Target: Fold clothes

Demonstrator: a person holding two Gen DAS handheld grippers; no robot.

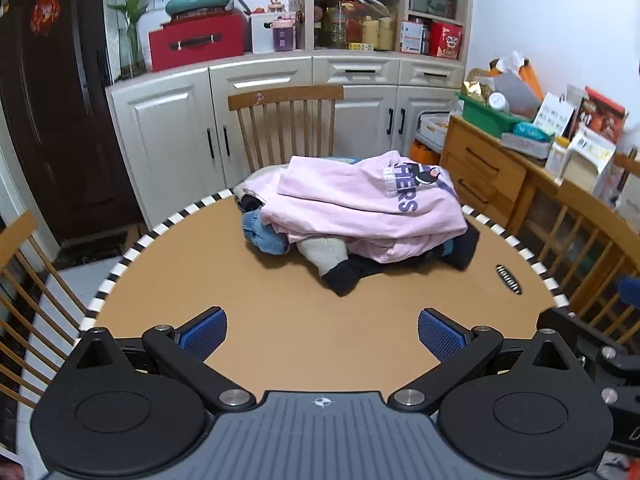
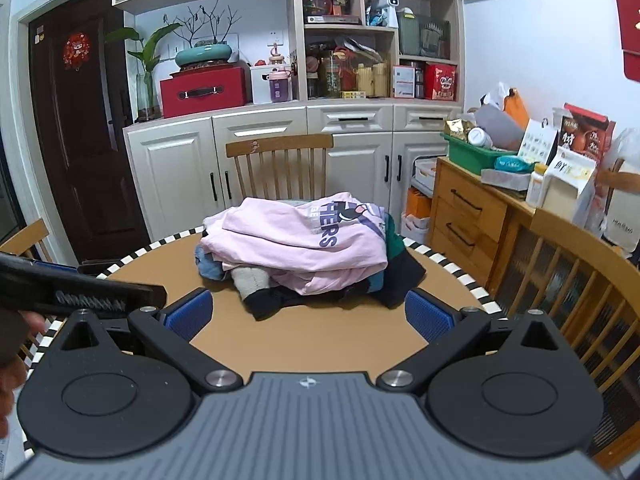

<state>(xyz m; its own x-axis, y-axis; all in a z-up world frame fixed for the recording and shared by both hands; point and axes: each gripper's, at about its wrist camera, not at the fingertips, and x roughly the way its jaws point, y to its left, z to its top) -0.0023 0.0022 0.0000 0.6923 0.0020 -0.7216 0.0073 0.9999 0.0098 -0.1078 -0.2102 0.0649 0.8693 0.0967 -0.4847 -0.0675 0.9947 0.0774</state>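
Both empty, the left gripper [image 1: 322, 334] and right gripper [image 2: 309, 314] hover side by side over the near part of the round tan counter [image 1: 304, 340] with its black-and-white striped rim, blue-padded fingers [image 1: 205, 332] spread wide and touching nothing. Beyond them, toward the far edge, sits a rumpled heap of clothes [image 1: 352, 216]: a pale pink printed top [image 2: 304, 240] over denim, grey and black pieces.

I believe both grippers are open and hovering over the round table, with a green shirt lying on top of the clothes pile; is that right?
Not quite: the shirt on top of the clothes pile is pink, not green, as both wrist views show. The rest holds: the left gripper and right gripper have their jaws apart over the round table.
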